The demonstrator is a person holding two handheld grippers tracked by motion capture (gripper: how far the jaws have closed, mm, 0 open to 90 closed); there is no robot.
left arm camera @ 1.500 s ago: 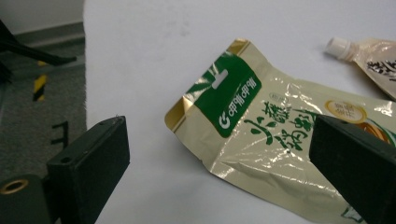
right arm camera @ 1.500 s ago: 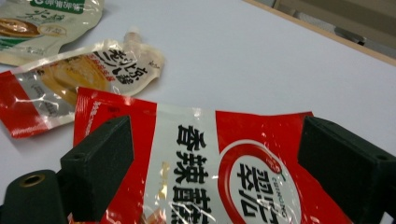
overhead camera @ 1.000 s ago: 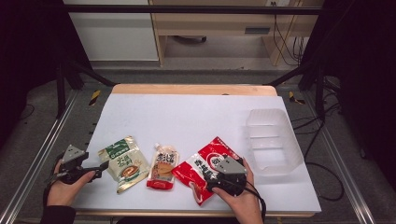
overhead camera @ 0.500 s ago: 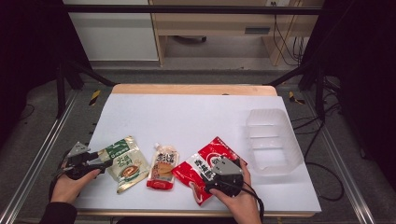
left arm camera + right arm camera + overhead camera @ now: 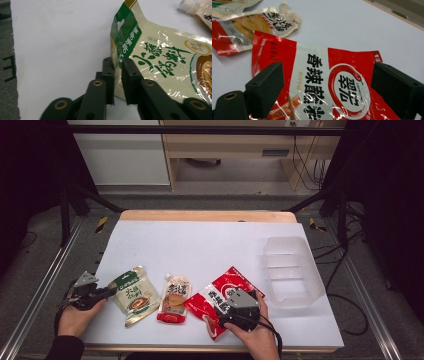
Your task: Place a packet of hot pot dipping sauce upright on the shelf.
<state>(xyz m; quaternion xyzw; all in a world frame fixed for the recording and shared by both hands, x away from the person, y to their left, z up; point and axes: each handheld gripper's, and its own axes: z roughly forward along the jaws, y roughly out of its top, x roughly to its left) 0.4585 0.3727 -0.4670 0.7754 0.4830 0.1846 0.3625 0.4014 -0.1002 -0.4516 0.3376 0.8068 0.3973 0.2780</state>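
Observation:
A green-and-cream pouch (image 5: 135,295) lies flat near the table's front left. My left gripper (image 5: 111,291) reaches it from the left. In the left gripper view my left gripper (image 5: 118,72) has its jaws nearly together, pinching the green pouch's (image 5: 160,67) left edge. A red pouch (image 5: 220,295) lies at the front centre-right, partly under my right gripper (image 5: 227,307). In the right gripper view my right gripper (image 5: 329,82) is open wide just above the red pouch (image 5: 324,75), with nothing clamped.
A small spouted pouch (image 5: 175,297) lies between the green and red pouches; it also appears as the spouted pouch (image 5: 254,22) beyond the red one. A clear plastic tub (image 5: 290,270) stands at the right of the white table (image 5: 200,240).
My left gripper moved right from the table's left edge to the green pouch and its jaws came together on the pouch's edge. The right gripper stayed put.

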